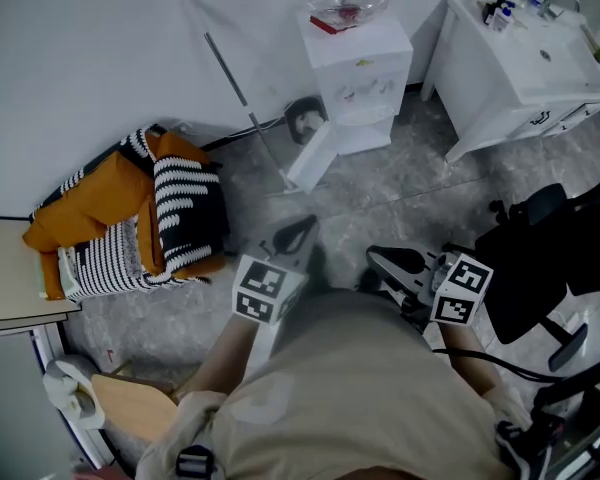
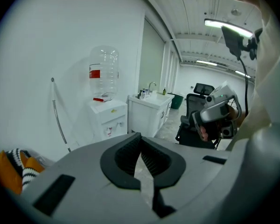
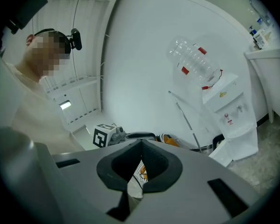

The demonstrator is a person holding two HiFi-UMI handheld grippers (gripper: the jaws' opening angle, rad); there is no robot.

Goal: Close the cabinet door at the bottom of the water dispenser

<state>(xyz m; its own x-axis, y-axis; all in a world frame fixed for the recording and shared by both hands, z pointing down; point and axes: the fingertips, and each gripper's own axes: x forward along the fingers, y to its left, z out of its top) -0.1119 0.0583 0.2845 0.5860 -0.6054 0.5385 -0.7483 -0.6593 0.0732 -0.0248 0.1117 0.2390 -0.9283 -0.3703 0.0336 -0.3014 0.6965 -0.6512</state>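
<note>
The white water dispenser [image 1: 360,68] stands against the far wall with a clear bottle on top. Its bottom cabinet door [image 1: 315,158] hangs open, swung out to the left over the grey floor. My left gripper [image 1: 295,236] is shut and empty, well short of the door and aimed towards it. To its right, my right gripper [image 1: 390,263] is also shut with nothing in it. In the left gripper view the closed jaws [image 2: 140,136] point at the dispenser [image 2: 109,120]. The right gripper view has the dispenser [image 3: 228,108] and its open door [image 3: 235,148] off to the right of the jaws [image 3: 141,143].
A white sink cabinet [image 1: 520,63] stands right of the dispenser. A black office chair [image 1: 550,258] is close on my right. Orange and striped cushions [image 1: 130,218] lie at left. A thin metal rod [image 1: 235,83] leans on the wall beside the door.
</note>
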